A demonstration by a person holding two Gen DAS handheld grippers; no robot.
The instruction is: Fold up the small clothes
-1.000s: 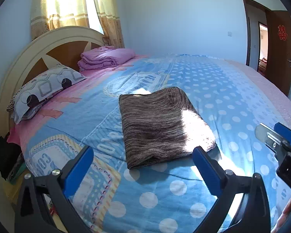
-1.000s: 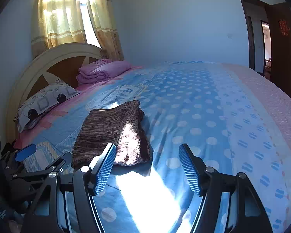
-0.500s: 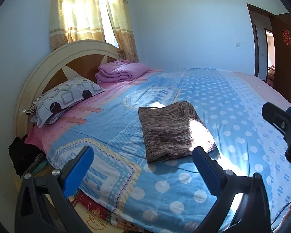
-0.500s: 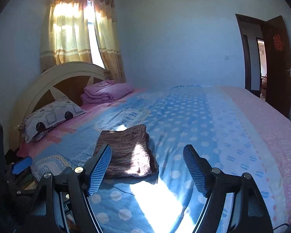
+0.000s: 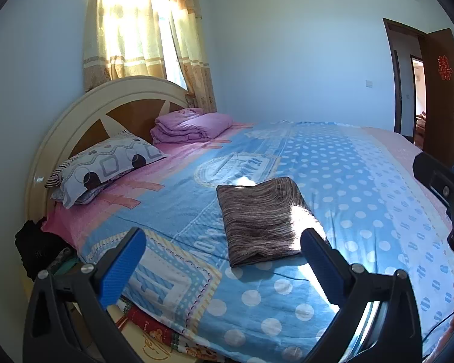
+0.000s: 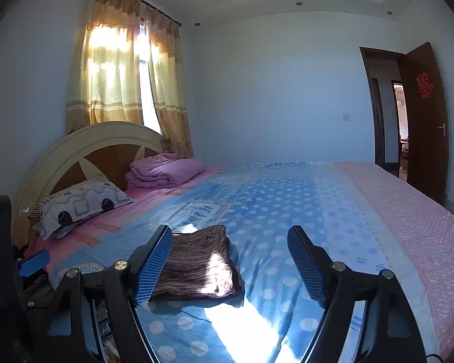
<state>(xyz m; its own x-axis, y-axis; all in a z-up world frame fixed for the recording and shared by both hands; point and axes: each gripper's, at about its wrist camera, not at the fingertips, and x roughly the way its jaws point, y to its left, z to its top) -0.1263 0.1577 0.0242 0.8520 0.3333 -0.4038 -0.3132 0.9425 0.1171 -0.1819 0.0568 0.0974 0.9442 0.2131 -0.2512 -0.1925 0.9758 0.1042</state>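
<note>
A folded brown striped garment [image 5: 263,220] lies flat on the blue dotted bedsheet [image 5: 348,181], partly in a patch of sunlight. My left gripper [image 5: 224,242] hangs above the near edge of the bed, short of the garment, open with nothing between its blue pads. In the right wrist view the same garment [image 6: 196,263] lies low and left of centre. My right gripper [image 6: 230,236] is also held back from it, open and empty. The right gripper's body [image 5: 445,187] shows at the right edge of the left wrist view.
A patterned pillow [image 5: 106,166] and a folded pink quilt [image 5: 190,127] lie against the round headboard [image 5: 84,115]. Dark items [image 5: 36,248] sit on the floor beside the bed. A brown door [image 6: 423,121] stands open at the right. The bed's pink strip [image 6: 408,217] lies bare.
Both grippers have pulled back and risen from the bed, so the garment looks smaller and farther. The right gripper's jaws have spread a little wider. The garment has not moved.
</note>
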